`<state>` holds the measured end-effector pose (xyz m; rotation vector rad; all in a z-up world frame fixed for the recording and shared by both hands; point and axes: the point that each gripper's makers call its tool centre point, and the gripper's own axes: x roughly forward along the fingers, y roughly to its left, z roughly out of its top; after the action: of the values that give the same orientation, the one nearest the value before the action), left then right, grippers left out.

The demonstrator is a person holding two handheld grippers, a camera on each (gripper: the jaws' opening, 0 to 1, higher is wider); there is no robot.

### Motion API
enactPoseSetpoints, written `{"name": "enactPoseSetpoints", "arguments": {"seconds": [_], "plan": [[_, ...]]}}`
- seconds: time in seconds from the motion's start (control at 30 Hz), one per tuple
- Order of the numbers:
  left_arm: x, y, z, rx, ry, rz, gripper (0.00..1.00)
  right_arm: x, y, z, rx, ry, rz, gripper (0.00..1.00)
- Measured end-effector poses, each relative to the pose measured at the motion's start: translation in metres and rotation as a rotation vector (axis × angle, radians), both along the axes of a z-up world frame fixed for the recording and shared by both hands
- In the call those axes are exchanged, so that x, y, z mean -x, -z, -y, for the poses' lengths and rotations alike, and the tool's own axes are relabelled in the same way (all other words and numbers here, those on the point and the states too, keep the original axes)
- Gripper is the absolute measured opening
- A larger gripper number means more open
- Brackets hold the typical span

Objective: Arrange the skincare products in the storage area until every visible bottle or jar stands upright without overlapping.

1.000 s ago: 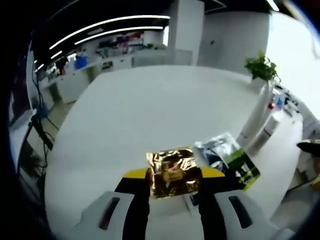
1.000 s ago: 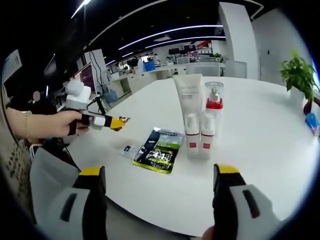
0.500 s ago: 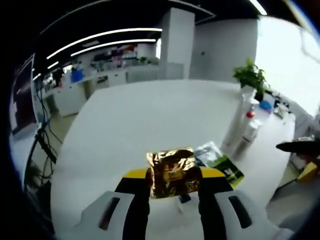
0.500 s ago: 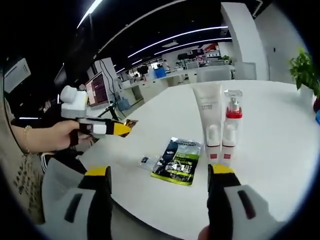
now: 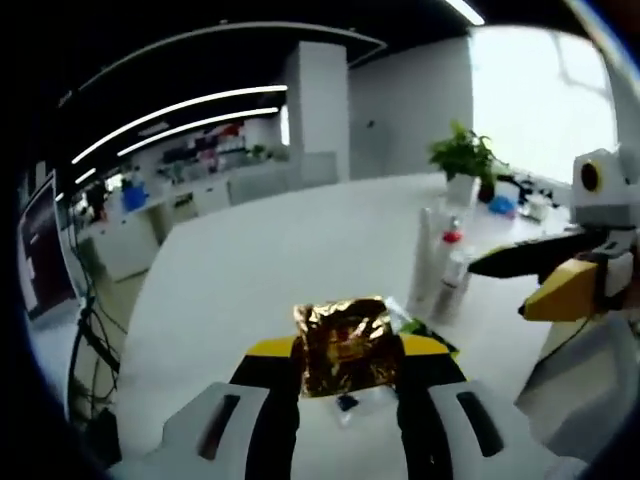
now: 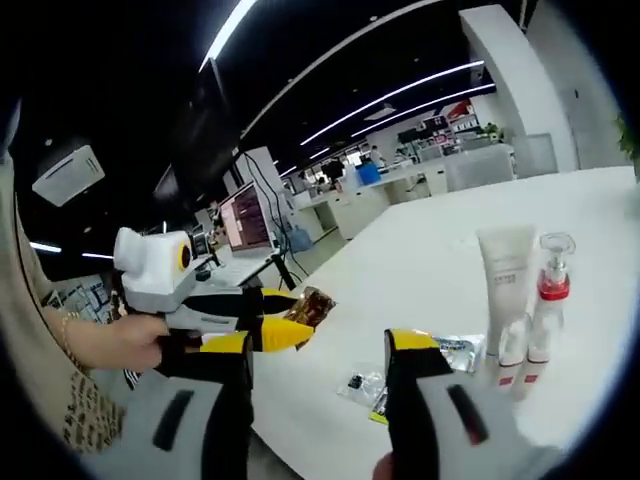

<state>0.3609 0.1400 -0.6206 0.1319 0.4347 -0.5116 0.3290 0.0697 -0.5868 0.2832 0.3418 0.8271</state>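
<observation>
My left gripper (image 5: 345, 352) is shut on a crinkled gold foil sachet (image 5: 345, 343), held above the near edge of the white table (image 5: 260, 260). In the right gripper view a hand holds that gripper (image 6: 296, 326) at the left, with the gold sachet (image 6: 312, 305) at its tip. My right gripper (image 6: 318, 350) is open and holds nothing; it enters the left gripper view from the right (image 5: 497, 290). A white tube (image 6: 505, 285), a red-collared pump bottle (image 6: 553, 285) and two small white bottles (image 6: 515, 345) stand upright together. The same cluster of bottles (image 5: 440, 265) stands beyond the gold sachet.
A green and black sachet (image 6: 455, 350) lies flat beside the bottles, half hidden behind my right jaw. A small clear sachet (image 6: 355, 383) lies near the table edge. A potted plant (image 5: 462, 160) stands at the far side. Desks and monitors (image 6: 245, 215) lie beyond the table.
Both cameras have swung. My right gripper has come into the left gripper view from the right. The left gripper, still shut on the gold sachet, now looms closer in the right gripper view.
</observation>
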Motion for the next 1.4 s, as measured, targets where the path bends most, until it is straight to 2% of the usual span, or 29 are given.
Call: {"name": "enactPoseSetpoints", "arguments": {"seconds": [0.17, 0.27, 0.37, 0.7, 0.83, 0.9, 1.03, 1.27, 1.37, 1.4], "plan": [[0.008, -0.013, 0.006, 0.019, 0.021, 0.036, 0.33, -0.005, -0.005, -0.008, -0.057, -0.003, -0.015, 0.43], [0.013, -0.019, 0.010, 0.029, 0.034, 0.050, 0.33, -0.008, -0.002, -0.013, -0.091, -0.007, -0.048, 0.41], [0.019, -0.025, 0.015, 0.031, 0.053, 0.070, 0.33, -0.009, -0.008, -0.017, -0.155, -0.008, -0.056, 0.39], [0.030, -0.031, 0.023, 0.030, 0.092, 0.095, 0.33, -0.008, -0.007, -0.022, -0.216, -0.019, -0.113, 0.19], [0.030, -0.032, 0.022, 0.038, 0.091, 0.097, 0.33, -0.009, -0.006, -0.022, -0.224, -0.011, -0.117, 0.10], [0.031, -0.033, 0.022, 0.039, 0.091, 0.099, 0.33, -0.010, -0.007, -0.021, -0.237, -0.002, -0.105, 0.02], [0.030, -0.035, 0.022, 0.042, 0.089, 0.103, 0.34, -0.010, -0.009, -0.022, -0.253, -0.005, -0.106, 0.01], [0.026, -0.033, 0.021, 0.063, 0.093, 0.087, 0.36, -0.012, -0.008, -0.022, -0.238, -0.002, -0.104, 0.01], [0.027, -0.028, 0.024, 0.107, 0.120, 0.048, 0.37, -0.012, -0.006, -0.020, -0.219, -0.003, -0.099, 0.01], [0.029, -0.025, 0.027, 0.162, 0.131, 0.009, 0.39, -0.014, -0.005, -0.018, -0.218, -0.005, -0.103, 0.01]]}}
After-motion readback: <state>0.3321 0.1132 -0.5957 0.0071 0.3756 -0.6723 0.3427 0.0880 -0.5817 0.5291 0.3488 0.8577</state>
